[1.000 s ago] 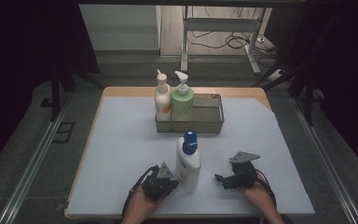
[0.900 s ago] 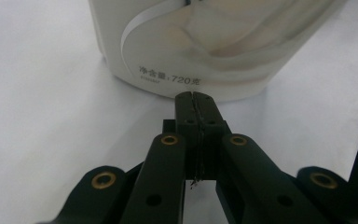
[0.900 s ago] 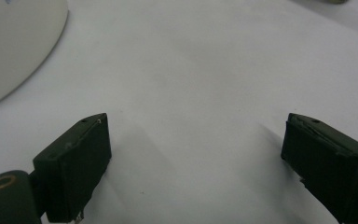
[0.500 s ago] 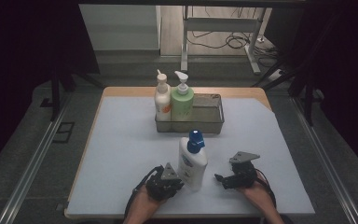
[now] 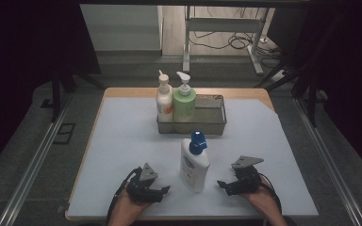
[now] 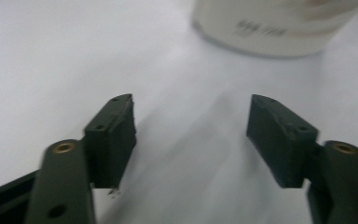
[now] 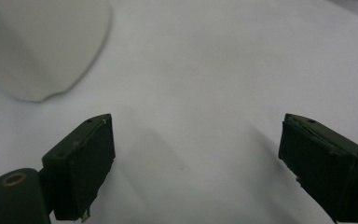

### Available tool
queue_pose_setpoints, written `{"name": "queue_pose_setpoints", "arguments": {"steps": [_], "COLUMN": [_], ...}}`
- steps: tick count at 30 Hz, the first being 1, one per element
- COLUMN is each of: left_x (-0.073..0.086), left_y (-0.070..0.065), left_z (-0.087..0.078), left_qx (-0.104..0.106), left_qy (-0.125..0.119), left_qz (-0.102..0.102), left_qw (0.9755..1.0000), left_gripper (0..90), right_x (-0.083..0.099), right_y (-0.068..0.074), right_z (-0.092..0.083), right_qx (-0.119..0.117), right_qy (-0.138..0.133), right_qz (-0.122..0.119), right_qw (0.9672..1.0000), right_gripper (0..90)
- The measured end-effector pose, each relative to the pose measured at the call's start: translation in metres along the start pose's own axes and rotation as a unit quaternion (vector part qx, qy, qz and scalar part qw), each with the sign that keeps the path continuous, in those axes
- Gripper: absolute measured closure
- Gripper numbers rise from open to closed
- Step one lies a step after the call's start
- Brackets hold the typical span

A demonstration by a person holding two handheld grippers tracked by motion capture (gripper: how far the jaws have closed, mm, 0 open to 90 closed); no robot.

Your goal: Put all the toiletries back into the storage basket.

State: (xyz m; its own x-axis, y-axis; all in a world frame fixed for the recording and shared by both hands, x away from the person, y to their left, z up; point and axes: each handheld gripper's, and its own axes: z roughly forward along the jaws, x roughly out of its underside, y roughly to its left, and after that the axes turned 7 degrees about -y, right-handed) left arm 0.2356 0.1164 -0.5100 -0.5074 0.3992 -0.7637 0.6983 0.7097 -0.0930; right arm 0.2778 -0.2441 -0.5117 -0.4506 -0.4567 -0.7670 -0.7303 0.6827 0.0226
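The left tool (image 5: 165,189), just opened and empty, sits beside the bottle (image 5: 194,162); beyond stands the basket (image 5: 212,123); the right tool (image 5: 222,184) gapes, empty.

You're in a lab-style recording booth. Dark curtains (image 5: 33,47) flank your paper-covered counter (image 5: 122,141). Cables (image 5: 226,42) trail across the floor behind a metal stand (image 5: 217,23).

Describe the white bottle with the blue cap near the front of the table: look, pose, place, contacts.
The white bottle looks like plastic, flat-sided, with a blue cap on top and a printed label too small to read. It stands upright on the white table cover, in front of the wire tray and apart from it. It stands between the left gripper and the right gripper; neither touches it. The left jaws, just opened, stand empty beside it.
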Motion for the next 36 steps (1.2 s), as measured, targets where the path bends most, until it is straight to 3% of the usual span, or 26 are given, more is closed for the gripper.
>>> {"name": "queue_pose_setpoints", "arguments": {"steps": [8,16,20,36], "left_x": [0.015,0.022,0.025,0.026], "left_y": [0.012,0.018,0.022,0.021], "left_z": [-0.01,-0.013,-0.013,-0.013], "left_qx": [-0.051,-0.087,-0.082,-0.083], "left_qy": [0.003,-0.002,-0.009,-0.011], "left_qz": [-0.017,-0.019,-0.031,-0.03], "left_qw": [0.9986,0.996,0.9961,0.9961], "left_gripper": [14.2,12.3,12.1,12.1], "right_x": [-0.007,-0.015,-0.023,-0.063], "right_y": [0.017,0.03,0.036,0.06], "right_z": [-0.011,-0.02,-0.024,-0.027], "right_qx": [-0.017,-0.032,-0.038,-0.053], "right_qy": [-0.014,-0.021,-0.025,-0.045], "right_qz": [-0.015,-0.024,-0.03,-0.041], "right_qw": [0.9996,0.999,0.9985,0.9968], "right_gripper": [8.4,3.6,2.1,4.1]}}
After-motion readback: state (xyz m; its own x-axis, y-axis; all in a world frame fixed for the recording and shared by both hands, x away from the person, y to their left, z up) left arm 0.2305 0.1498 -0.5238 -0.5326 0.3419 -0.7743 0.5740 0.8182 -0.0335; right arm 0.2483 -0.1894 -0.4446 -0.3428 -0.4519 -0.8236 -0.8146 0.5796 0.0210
